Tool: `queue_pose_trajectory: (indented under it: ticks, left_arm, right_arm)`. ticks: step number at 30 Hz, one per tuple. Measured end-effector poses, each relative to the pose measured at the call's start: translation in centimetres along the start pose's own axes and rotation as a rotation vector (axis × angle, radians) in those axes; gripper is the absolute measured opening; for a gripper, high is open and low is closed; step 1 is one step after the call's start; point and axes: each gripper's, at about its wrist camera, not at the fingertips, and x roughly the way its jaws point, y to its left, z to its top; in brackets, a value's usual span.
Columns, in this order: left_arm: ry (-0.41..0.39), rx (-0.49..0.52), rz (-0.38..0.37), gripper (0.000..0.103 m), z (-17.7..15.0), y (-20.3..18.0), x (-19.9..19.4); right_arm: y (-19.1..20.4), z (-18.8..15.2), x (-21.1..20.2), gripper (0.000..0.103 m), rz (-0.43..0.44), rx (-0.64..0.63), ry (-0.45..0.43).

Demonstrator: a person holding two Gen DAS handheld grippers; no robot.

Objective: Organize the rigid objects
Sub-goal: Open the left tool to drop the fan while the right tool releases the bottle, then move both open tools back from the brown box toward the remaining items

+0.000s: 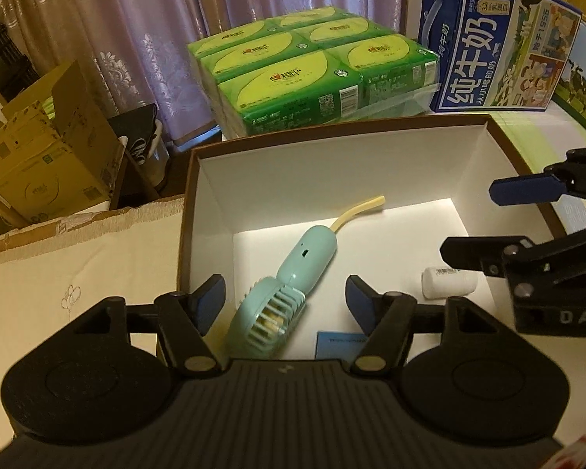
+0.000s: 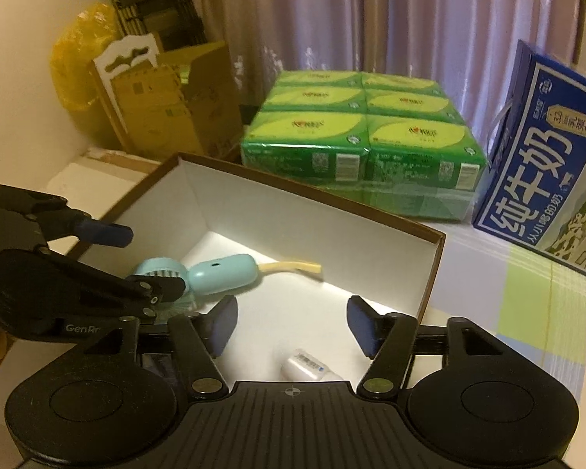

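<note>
An open brown box with white inside (image 1: 332, 168) (image 2: 293, 211) holds a teal handheld fan (image 1: 285, 293) (image 2: 215, 273) with a yellow strap, a small white bottle (image 1: 449, 287) (image 2: 304, 365) lying on its side, and a blue card (image 1: 340, 346). My left gripper (image 1: 285, 301) is open and empty just above the fan's head. My right gripper (image 2: 291, 324) is open and empty above the white bottle; it shows at the right of the left wrist view (image 1: 472, 221). The left gripper shows at the left of the right wrist view (image 2: 152, 262).
A green pack of tissue boxes (image 1: 312, 70) (image 2: 363, 136) and a blue milk carton (image 1: 500, 51) (image 2: 543, 179) stand behind the box. Cardboard boxes (image 1: 47, 156) (image 2: 168, 105) sit at the left by the curtain. A checked cloth (image 2: 527, 312) covers the table at the right.
</note>
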Motion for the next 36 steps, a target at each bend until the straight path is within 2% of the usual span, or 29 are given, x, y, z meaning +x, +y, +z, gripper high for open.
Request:
queue_pose_trajectory:
  ticks: [19, 36]
  left_arm:
    - [-0.004, -0.052, -0.007, 0.068, -3.6, -0.9, -6.7]
    - [-0.047, -0.068, -0.003, 0.068, -7.8, -4.7, -14.2]
  right_arm:
    - [1.5, -3.7, -6.5, 0.065, 0.036, 0.049, -0.018]
    - [2.8, -8.5, -14.6, 0.066, 0.073, 0.087, -0.070]
